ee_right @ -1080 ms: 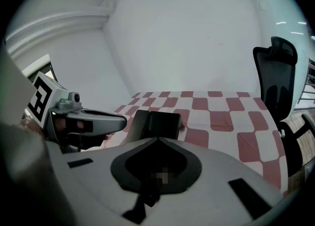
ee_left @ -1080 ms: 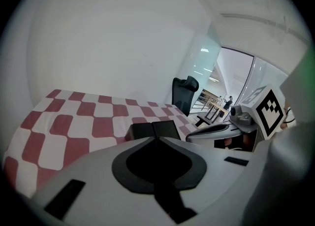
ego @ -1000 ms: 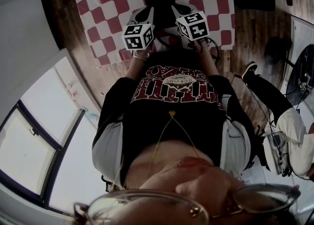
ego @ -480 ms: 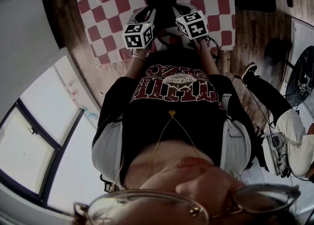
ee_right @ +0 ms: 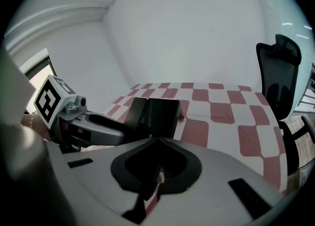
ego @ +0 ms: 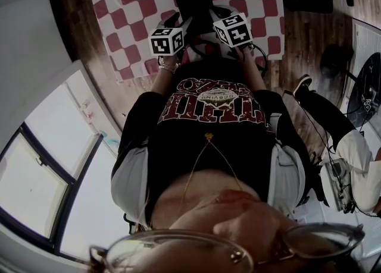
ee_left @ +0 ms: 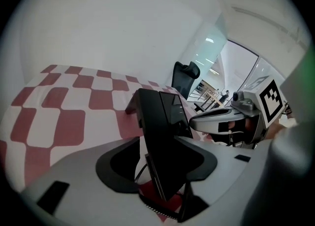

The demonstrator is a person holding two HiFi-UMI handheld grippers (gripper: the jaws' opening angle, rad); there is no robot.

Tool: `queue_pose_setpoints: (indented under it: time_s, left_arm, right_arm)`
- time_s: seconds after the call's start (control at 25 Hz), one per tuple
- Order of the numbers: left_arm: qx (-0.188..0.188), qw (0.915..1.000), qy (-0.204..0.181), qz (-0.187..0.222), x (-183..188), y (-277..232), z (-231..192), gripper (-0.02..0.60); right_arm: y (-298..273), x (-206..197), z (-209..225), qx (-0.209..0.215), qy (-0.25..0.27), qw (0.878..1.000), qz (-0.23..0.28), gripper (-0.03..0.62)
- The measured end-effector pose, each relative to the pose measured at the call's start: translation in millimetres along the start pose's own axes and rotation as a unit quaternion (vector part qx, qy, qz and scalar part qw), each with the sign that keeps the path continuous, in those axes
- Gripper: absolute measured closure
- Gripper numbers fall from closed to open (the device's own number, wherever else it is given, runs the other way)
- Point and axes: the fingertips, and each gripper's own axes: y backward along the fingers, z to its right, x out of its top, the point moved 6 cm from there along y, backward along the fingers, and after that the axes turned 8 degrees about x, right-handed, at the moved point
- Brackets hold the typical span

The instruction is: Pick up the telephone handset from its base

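Left gripper: released. Its jaws have just been opening and now stand wide. The handset runs straight down the gap between them with space visible beside it, so the pads aren't pressing on it.

The handset is a long black bar along the left side of the telephone base (looks seated on it, not lifted), at the centre of the left gripper view. The base sits on the red-and-white checkered cloth, with its glossy panel to the right of the handset.

Right gripper: clenched, jaws drawn together to a point. In the left gripper view its tip is just beside the right side of the base; I can't tell if it touches. In the right gripper view the phone is mid-frame and the left gripper comes in from the left edge on the handset side.

Head view: the phone is at top centre on the cloth. The left marker cube and right marker cube are just below it, with both grippers converging on the phone.

A black office chair stands at the right edge of the right gripper view, beyond the cloth.
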Motion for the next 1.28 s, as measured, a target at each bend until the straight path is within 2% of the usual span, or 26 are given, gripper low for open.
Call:
queue_pose_setpoints:
  time_s: [0.48,0.68,1.0,1.28]
  left_arm:
    - [-0.051,0.9985,0.005,-0.019,-6.4,-14.6,-2.0,0.376]
    - [-0.082,0.9959,0.025,-0.03,-8.3,-22.1,0.2,0.373]
    - [-0.08,0.9956,0.031,-0.036,-7.4,-23.7,0.1,0.373]
    - [-0.045,0.9981,0.027,-0.034,-6.8,-20.5,3.2,0.379]
  right_arm:
    - [0.9,-5.3,-0.8,-0.007,-0.003,1.0,-0.006,0.577]
    - [3.5,-4.5,-2.0,-0.008,-0.008,1.0,0.0,0.577]
    - [10.7,-8.5,-2.2,-0.015,-0.012,1.0,0.006,0.577]
    - [13.1,-10.4,-6.3,-0.019,-0.007,1.0,0.008,0.577]
